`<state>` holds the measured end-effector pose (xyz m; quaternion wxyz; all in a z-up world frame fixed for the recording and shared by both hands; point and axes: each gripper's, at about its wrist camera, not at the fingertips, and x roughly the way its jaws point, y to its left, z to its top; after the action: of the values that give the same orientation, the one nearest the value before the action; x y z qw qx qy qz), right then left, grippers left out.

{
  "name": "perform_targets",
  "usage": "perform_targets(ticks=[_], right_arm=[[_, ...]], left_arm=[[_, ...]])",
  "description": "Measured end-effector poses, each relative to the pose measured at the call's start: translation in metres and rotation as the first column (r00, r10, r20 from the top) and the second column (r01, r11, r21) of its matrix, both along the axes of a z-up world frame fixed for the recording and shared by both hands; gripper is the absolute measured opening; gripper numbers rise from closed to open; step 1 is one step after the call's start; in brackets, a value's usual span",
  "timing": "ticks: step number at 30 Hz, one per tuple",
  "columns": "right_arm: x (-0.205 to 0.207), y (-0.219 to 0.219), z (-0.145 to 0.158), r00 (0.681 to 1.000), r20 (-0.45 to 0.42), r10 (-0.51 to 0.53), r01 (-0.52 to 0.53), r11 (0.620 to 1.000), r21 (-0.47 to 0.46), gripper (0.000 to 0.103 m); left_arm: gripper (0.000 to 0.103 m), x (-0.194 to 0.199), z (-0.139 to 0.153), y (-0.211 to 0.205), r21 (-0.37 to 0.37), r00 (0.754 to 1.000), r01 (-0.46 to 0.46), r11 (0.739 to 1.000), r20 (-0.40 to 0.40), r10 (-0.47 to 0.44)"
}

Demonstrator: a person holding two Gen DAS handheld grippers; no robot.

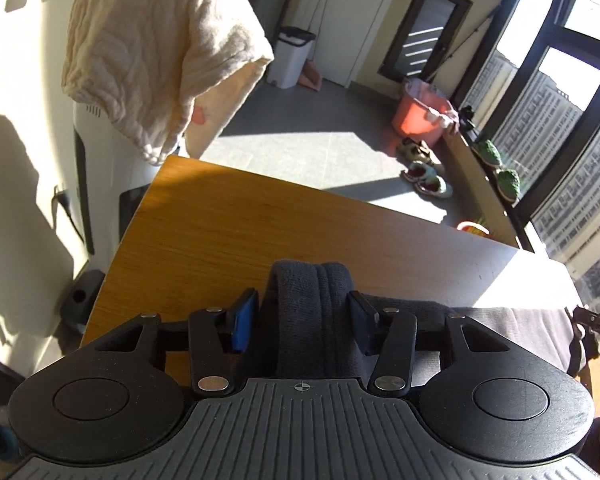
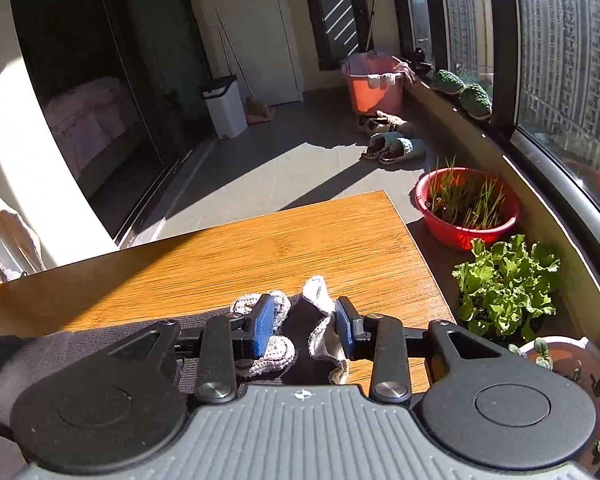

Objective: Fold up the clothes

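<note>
Gripping dark garment (image 1: 312, 308), table (image 1: 220, 220) edge near

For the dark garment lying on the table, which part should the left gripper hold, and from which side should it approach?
Probably the thick rolled edge of the dark garment, approached from the near table side along the surface. That bunched band stands up between the open left gripper fingers, giving the pads bulk to pinch.
</note>
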<state>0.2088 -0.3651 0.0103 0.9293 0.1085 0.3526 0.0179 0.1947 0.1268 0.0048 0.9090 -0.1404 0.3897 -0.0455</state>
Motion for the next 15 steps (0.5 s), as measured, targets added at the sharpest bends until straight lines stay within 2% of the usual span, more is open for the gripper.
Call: perform_targets(ticks=[2,4,6,9,12,15], right_arm=[[-0.007,0.002,0.008,1.0,0.021,0.004,-0.004,1.0,-0.007,0.007],[-0.022,0.001,0.024,0.997,0.075,0.011,-0.01,1.0,-0.01,0.006],[-0.051,-0.006,0.045,0.99,0.137,0.019,-0.023,0.999,0.026,0.006],[-0.108,-0.013,0.063,0.978,0.203,0.044,-0.049,0.999,0.02,0.006],[-0.162,-0.021,0.059,0.975,0.21,0.065,-0.062,0.998,-0.023,0.006],[-0.206,-0.024,0.04,0.982,0.177,0.073,-0.053,0.992,-0.115,0.006]], left_arm=[[0.046,-0.004,0.004,-0.001,0.008,1.0,0.017,1.0,0.022,-0.017],[0.044,-0.016,0.018,0.002,0.001,0.997,0.028,1.0,0.076,-0.028],[0.041,-0.043,0.04,0.006,-0.017,0.986,0.046,0.999,0.159,-0.043],[0.041,-0.098,0.064,0.01,-0.02,0.967,0.073,0.997,0.248,-0.065],[0.04,-0.154,0.065,0.014,-0.015,0.96,0.09,0.996,0.269,-0.082],[0.041,-0.201,0.048,0.022,0.013,0.97,0.091,0.996,0.227,-0.091]])
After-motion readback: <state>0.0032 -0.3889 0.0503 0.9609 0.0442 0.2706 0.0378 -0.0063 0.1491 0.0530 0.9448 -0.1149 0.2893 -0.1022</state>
